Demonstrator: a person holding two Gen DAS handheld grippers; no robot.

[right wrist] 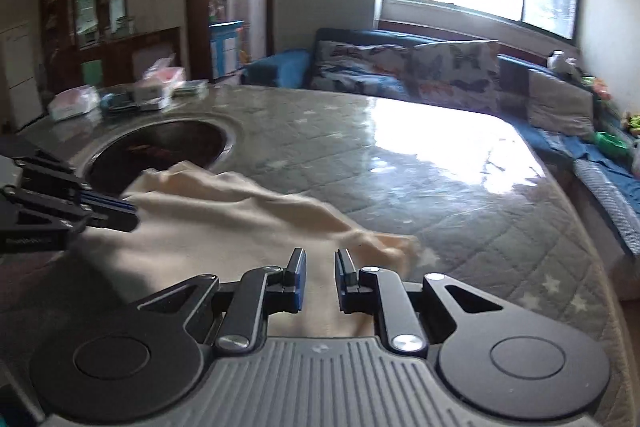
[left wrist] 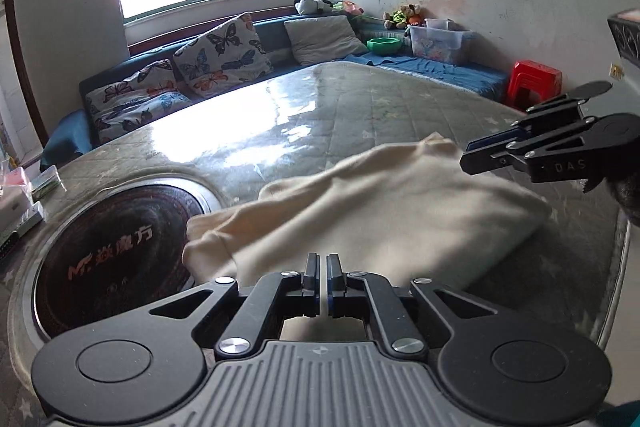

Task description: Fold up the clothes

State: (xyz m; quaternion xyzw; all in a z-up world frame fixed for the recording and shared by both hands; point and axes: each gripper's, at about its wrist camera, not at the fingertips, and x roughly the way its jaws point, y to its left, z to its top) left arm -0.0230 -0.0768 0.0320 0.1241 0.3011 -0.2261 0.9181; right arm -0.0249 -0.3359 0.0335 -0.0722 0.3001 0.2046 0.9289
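Observation:
A cream garment (left wrist: 372, 211) lies folded over on the grey quilted table cover (left wrist: 320, 107), one end draped toward the round cooktop. My left gripper (left wrist: 323, 263) hovers at the garment's near edge with its jaws almost together and nothing visibly between them. My right gripper (right wrist: 320, 259) is open a little over the garment (right wrist: 224, 219), empty. In the left wrist view the right gripper (left wrist: 468, 155) shows at the garment's far right edge. In the right wrist view the left gripper (right wrist: 130, 215) shows at the left, above the cloth.
A black round cooktop (left wrist: 120, 247) is set into the table on the left. Boxes and packets (right wrist: 120, 95) lie at the table's far corner. A blue bench with butterfly cushions (left wrist: 216, 55) runs behind. A red stool (left wrist: 534, 83) stands at the right.

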